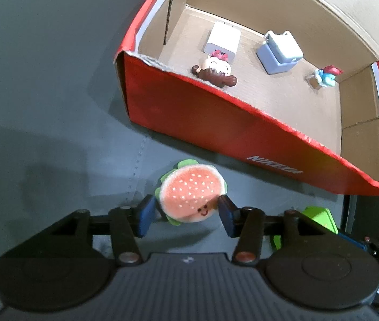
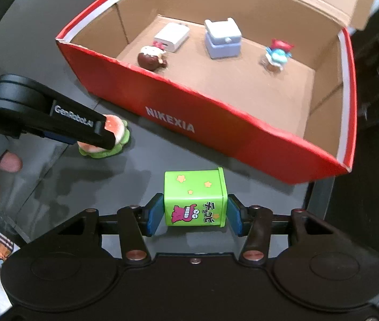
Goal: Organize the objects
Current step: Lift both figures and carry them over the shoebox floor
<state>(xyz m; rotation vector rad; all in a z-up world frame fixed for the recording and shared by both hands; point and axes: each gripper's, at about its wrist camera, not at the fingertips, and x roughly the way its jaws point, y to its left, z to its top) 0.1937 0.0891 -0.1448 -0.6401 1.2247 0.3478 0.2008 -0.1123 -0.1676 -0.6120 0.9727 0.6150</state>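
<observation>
Nearest, the right gripper (image 2: 193, 211) has its blue fingers (image 2: 155, 212) closed against the two side faces of the green tin (image 2: 194, 198), which it holds with its long axis running forward, away from the camera and toward the box. Just to its left, the left gripper (image 1: 186, 215) brackets the burger plush (image 1: 190, 198) with its fingers about as far apart as the plush is wide. The left pad touches the green frill and the right pad sits at the bun's edge, but the plush does not look squeezed, and it seems to rest on the grey bench (image 1: 42, 107). Beyond both lies the open red shoebox (image 2: 216, 123), its near wall facing the grippers. Inside, along the far half, sit a white charger (image 2: 171, 37), a brown figurine (image 2: 152, 57), a pale blue box toy (image 2: 223, 40) and a small blue figure (image 2: 277, 52). The near right floor is bare, and the tin is the closer of the two to it.
</observation>
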